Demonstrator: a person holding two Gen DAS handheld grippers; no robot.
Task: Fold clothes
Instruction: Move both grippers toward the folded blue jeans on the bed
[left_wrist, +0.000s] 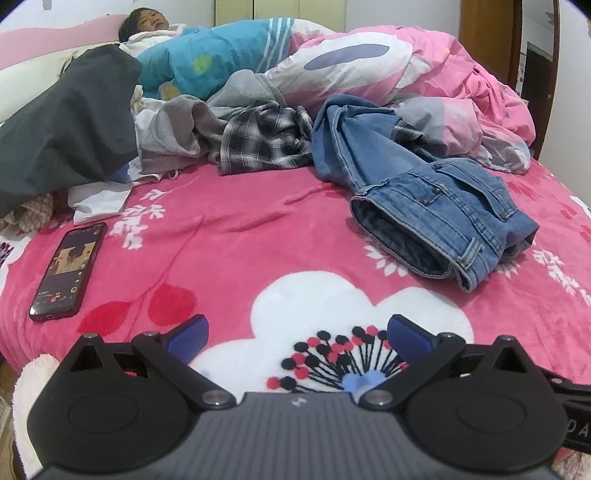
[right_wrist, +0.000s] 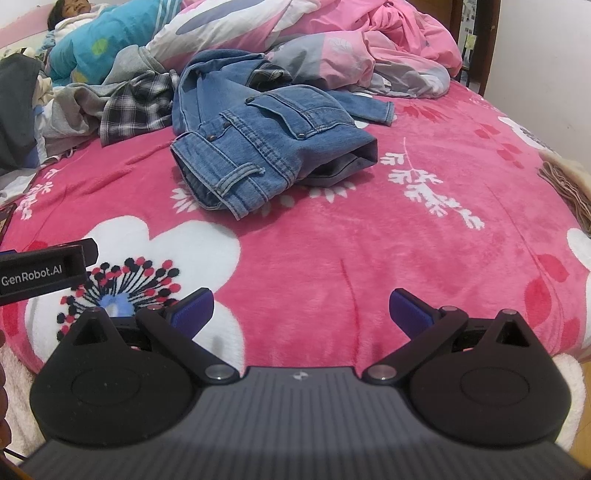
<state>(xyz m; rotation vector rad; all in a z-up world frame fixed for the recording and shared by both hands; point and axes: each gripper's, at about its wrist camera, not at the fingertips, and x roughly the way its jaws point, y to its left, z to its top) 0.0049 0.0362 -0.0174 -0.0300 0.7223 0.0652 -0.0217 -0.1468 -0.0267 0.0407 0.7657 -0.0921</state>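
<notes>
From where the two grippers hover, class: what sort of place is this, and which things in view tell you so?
Most likely a home bedroom: a bed under a pink floral blanket, a rumpled pink duvet, a person lying at the far end, and loose clothes such as a denim jacket.

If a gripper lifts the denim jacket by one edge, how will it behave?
The denim jacket lies crumpled in thick folds, so it will probably drape and unfold. Its layered seams suggest it is fairly heavy. The plush blanket may drag on it.
</notes>
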